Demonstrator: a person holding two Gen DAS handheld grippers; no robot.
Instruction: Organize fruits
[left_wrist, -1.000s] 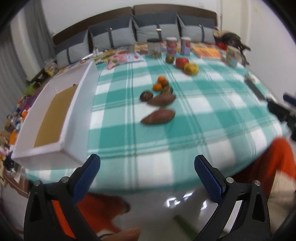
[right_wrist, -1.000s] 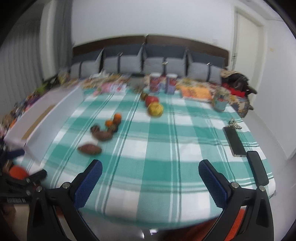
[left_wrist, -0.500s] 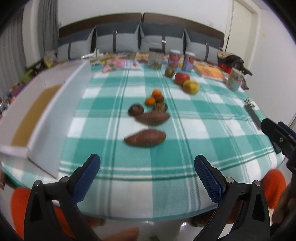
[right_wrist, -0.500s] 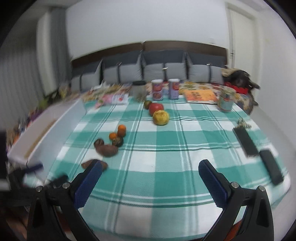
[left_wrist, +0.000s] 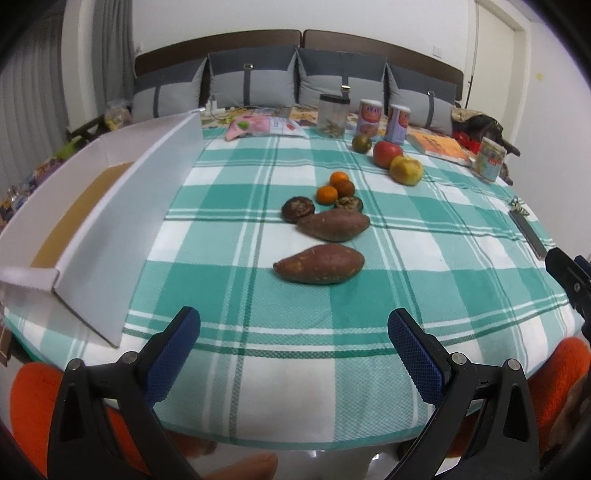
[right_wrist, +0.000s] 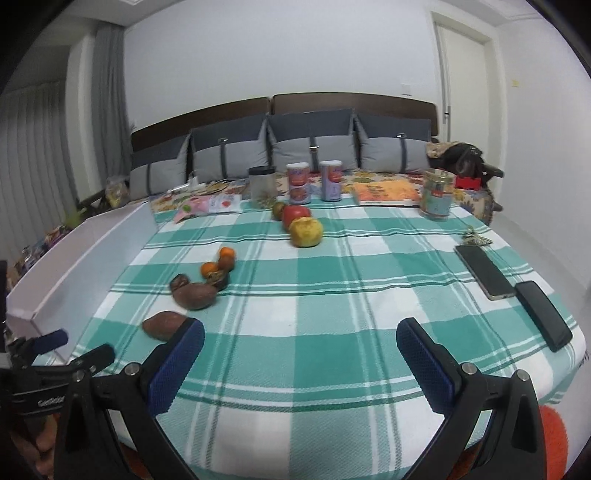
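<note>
White cardboard makes up the long shallow box (left_wrist: 122, 206) on the left side of the table, its brown floor bare, and it looks the likely home for the produce. Right of it, mid-table, lie the near sweet potato (left_wrist: 319, 264) and the far sweet potato (left_wrist: 334, 226), with two dark wrinkled fruits (left_wrist: 297, 209) and three small oranges (left_wrist: 332, 187) bunched just beyond; further right and back sit a green-brown fruit (left_wrist: 361, 143), a red apple (left_wrist: 386, 153) and a yellow fruit (left_wrist: 406, 170). The left gripper (left_wrist: 293, 354) and the right gripper (right_wrist: 300, 363) both hover over the near edge with fingers spread wide and nothing between them. Nothing is sorted yet. The round fruits may roll on a clumsy nudge, and reaching into the tight cluster could scatter the oranges; the tapered potatoes may pivot if pinched near one end, and the box's leaning wall could catch a low carry. On the right, two phones (right_wrist: 484, 271) lie near the edge, where a careless sweep might knock them off. A green-and-white checked cloth (left_wrist: 229, 243) covers the table; tins and a jar (left_wrist: 333, 115) stand at the back, before grey cushions (left_wrist: 255, 83), white walls and a door (right_wrist: 469, 74).
</note>
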